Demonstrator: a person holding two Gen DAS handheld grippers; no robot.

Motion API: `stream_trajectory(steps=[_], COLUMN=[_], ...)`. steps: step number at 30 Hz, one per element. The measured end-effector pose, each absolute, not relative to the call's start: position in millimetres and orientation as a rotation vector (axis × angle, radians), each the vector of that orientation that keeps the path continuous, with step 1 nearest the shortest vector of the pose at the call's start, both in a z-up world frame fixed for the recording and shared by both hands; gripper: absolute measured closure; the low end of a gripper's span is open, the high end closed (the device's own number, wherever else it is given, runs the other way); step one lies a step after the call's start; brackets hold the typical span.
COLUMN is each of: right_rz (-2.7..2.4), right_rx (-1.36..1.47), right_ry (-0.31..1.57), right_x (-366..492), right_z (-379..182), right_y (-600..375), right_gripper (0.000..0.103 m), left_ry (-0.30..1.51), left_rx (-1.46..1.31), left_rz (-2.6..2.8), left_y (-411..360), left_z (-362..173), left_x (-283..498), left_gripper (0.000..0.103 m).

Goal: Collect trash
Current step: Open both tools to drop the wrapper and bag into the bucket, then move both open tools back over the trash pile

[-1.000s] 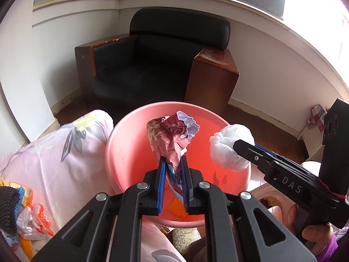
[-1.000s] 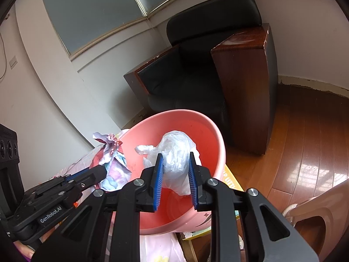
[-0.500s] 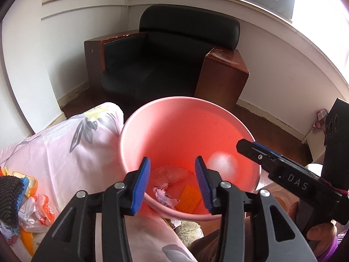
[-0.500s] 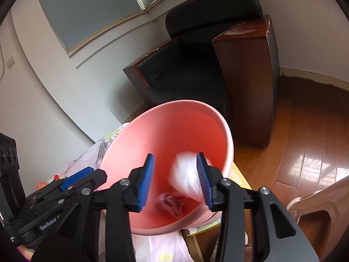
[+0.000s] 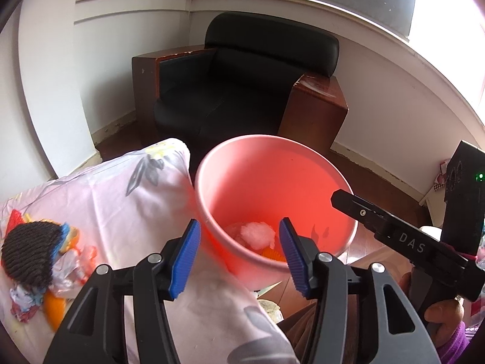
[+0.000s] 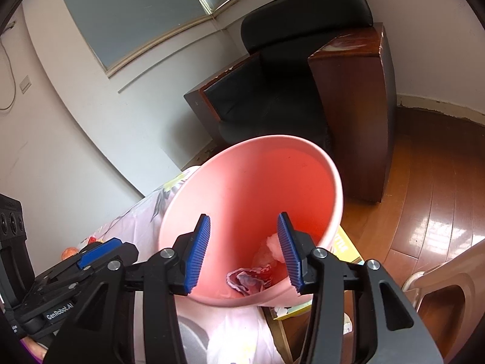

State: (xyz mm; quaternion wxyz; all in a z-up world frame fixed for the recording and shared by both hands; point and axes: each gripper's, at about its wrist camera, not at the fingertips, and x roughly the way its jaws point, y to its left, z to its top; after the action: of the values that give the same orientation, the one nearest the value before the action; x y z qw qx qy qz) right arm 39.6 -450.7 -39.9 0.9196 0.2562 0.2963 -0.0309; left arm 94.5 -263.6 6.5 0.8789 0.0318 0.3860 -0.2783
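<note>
Both tools now hold nothing. The left tool (image 5: 239,239) has spread its blue pads wide, and the crumpled wrapper (image 6: 247,280) it gripped a second ago lies at the bottom of the pink bucket (image 5: 257,151) just ahead of it. The right tool (image 6: 244,236) has also opened; its white plastic wad (image 5: 257,235) has dropped into the same bucket, resting beside the wrapper. So this pair of drops looks finished. More litter (image 5: 57,270) sits on the floral cloth (image 5: 121,206) to the left of the left tool, beside a dark knitted item (image 5: 30,251), so collection likely goes on there.
</note>
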Motion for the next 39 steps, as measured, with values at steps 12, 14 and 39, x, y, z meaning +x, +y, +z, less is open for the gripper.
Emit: stream_trajectory(steps=[12,14,39], right_rz=[0.0,0.012,0.145], right_rx=[0.508,0.507,0.448], right_ry=[0.628,0.632,0.625], right_x=[28,27,20], right_z=[-35,-33,-27], right_y=[-414,-406,-333], right_gripper=[0.056,0.056,0.056], left_ry=[0.772,0.765,0.732], left_rx=[0.054,0.059,0.021], left_rz=[-0.547,-0.537,-0.38], left_y=[-219,-211,-114], left_z=[21,22,20], left_x=[61,56,24], left_gripper=[0.047,0.047,0.047])
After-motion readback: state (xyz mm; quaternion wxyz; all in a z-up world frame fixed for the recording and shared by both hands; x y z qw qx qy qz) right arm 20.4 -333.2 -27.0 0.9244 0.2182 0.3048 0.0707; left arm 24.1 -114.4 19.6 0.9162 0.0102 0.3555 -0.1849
